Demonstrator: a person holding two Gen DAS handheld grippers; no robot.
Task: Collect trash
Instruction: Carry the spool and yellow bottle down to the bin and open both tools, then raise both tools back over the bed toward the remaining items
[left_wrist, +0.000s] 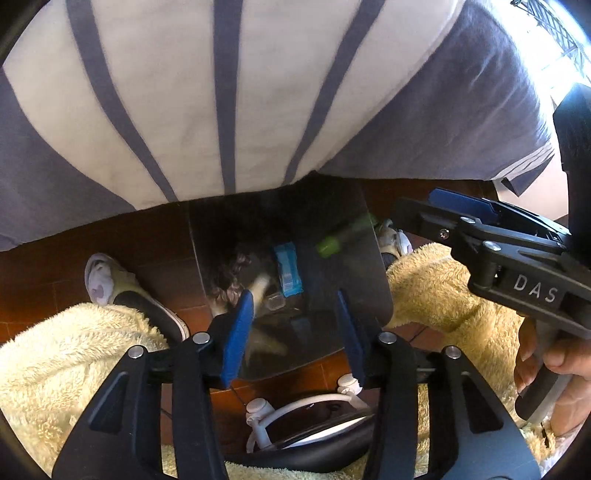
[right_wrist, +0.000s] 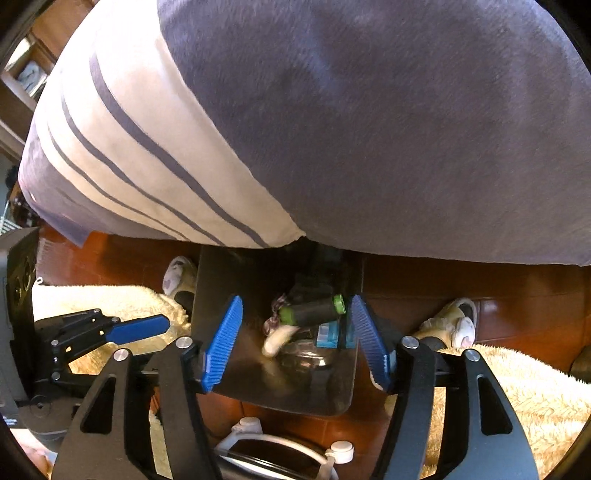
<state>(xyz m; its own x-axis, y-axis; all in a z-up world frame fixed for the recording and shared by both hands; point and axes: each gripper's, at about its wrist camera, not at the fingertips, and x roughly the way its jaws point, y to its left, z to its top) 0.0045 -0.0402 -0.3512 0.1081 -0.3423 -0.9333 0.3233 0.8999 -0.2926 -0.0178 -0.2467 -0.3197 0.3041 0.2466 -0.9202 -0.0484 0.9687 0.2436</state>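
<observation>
Red-brown floor tiles (right_wrist: 424, 280) lie beneath a dark bin (right_wrist: 207, 295). Above its mouth, both claws point down: left claw (left_wrist: 293, 328) and right claw (right_wrist: 295, 339), each with blue fingers spread apart, holding nothing. Inside the bin lie a green-capped black tube (right_wrist: 312, 308), blurred, and a light blue packet (left_wrist: 288, 271).

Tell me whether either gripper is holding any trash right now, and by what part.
Nothing is held. The left gripper and right gripper are both open over the dark bin; the green-capped tube appears blurred between the right gripper's fingers, touching neither.
</observation>
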